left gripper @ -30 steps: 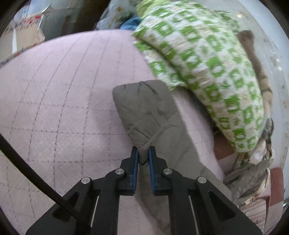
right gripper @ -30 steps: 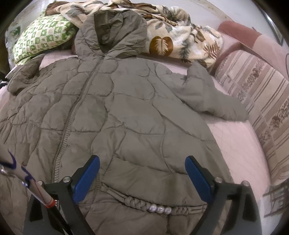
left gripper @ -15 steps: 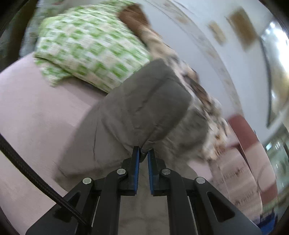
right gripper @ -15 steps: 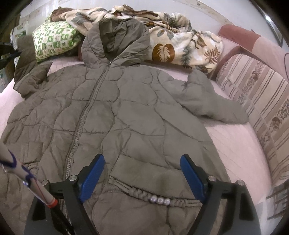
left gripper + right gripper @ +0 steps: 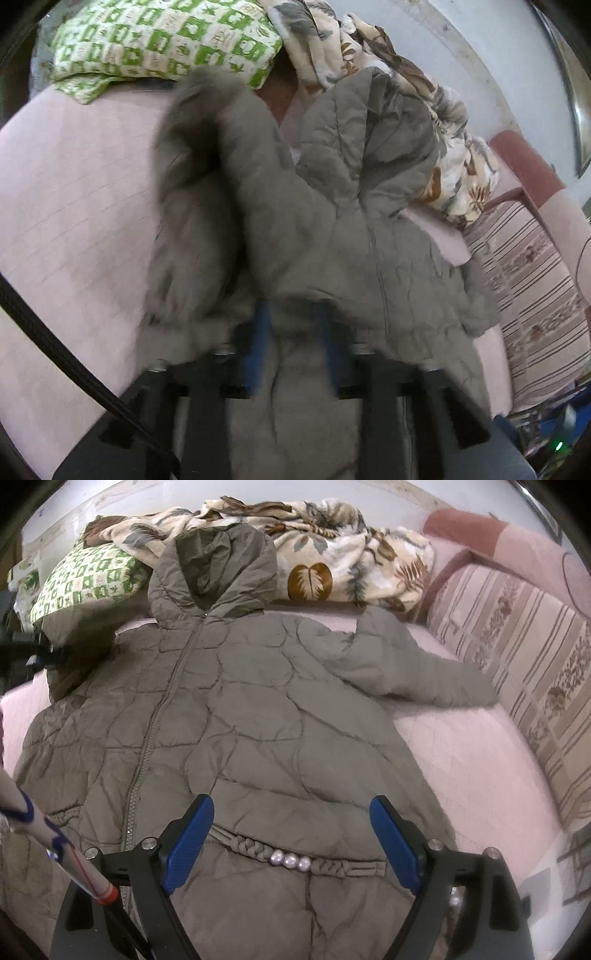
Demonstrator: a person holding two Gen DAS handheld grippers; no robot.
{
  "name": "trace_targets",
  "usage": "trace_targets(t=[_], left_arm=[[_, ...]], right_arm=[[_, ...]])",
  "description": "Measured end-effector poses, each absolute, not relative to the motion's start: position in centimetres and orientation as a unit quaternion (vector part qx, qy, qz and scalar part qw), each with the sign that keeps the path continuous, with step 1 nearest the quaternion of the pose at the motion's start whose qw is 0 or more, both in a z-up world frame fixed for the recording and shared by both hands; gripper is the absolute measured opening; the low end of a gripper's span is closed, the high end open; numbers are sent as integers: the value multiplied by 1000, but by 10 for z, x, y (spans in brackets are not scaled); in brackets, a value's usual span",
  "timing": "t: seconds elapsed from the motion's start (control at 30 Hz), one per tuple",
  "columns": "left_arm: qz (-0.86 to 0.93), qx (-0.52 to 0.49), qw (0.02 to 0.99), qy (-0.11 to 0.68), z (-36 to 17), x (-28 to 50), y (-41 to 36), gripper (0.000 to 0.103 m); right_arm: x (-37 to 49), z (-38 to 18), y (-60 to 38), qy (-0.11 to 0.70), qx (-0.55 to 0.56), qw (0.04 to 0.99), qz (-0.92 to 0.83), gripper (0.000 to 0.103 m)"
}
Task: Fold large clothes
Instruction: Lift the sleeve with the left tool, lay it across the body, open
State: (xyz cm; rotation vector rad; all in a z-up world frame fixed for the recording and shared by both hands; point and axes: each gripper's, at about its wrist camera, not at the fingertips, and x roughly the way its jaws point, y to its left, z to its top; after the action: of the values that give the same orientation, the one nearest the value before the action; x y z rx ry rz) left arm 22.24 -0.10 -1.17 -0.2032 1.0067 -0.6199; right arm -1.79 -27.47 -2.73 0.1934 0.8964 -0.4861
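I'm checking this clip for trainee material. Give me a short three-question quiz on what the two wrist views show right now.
1. True or false: the right gripper is shut on the jacket.
2. Multiple choice: what lies right behind the jacket's hood? A) a leaf-print blanket B) a laptop C) a stack of plates
3. Fill in: the green-and-white checked pillow sits near the jacket's ____ sleeve, the one by the left gripper.

Key:
1. False; its jaws are wide open above the hem with its pearl trim.
2. A, the leaf-print blanket.
3. Left.
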Motion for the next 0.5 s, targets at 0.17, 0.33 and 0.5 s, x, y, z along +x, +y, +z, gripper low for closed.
trace_targets(t=[0.17, 0.33, 0.5], left_arm=[[-240, -45, 875, 417, 11, 188, 20, 89], [-159, 3, 898, 410, -1, 200, 46, 90], [-87, -43, 872, 480, -42, 241, 95, 90]], right_arm=[[7, -15, -263, 425, 75, 879, -201, 91], [63, -8, -243, 421, 91, 893, -132, 94], [133, -24, -240, 432, 177, 881, -75, 94]])
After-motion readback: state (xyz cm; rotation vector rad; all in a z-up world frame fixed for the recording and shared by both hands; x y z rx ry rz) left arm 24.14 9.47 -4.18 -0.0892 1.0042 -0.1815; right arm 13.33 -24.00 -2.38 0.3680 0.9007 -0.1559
